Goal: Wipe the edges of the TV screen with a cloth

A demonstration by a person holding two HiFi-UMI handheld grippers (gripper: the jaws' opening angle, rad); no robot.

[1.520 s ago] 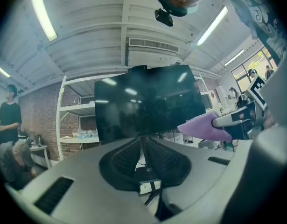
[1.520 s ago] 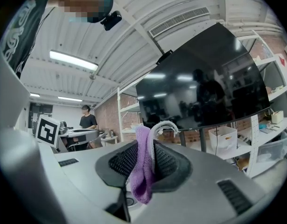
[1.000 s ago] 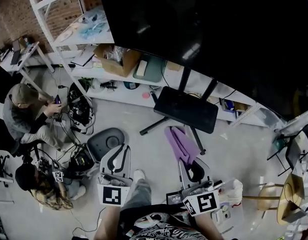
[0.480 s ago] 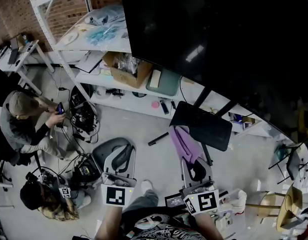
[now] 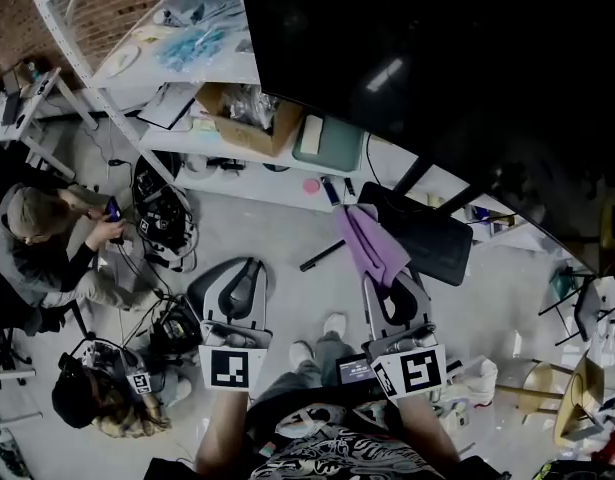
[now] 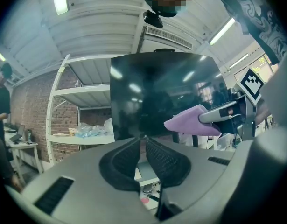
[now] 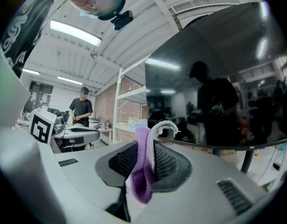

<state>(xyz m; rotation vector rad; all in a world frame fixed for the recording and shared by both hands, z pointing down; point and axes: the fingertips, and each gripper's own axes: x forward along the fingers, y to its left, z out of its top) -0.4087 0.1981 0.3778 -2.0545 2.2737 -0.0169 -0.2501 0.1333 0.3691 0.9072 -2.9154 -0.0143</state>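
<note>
Workshop with white shelves [image 5: 137, 58] and a pale floor. The right gripper [image 5: 392, 298] is clamped on a purple cloth [image 5: 370, 243]: soft, light, floppy, fuzzy, best pinched at a bunched fold, as here. The left gripper [image 5: 242, 286] is closed and empty. Beyond, the cloth hangs near the lower edge of the glossy, flat, black TV screen [image 5: 437, 68], which is probably fragile.

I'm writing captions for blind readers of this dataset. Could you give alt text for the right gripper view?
The right gripper has its jaws shut on a purple cloth, which sticks up between them and droops in front. Beyond it looms the dark TV screen, with a white shelf unit and a standing person to the left.
</note>
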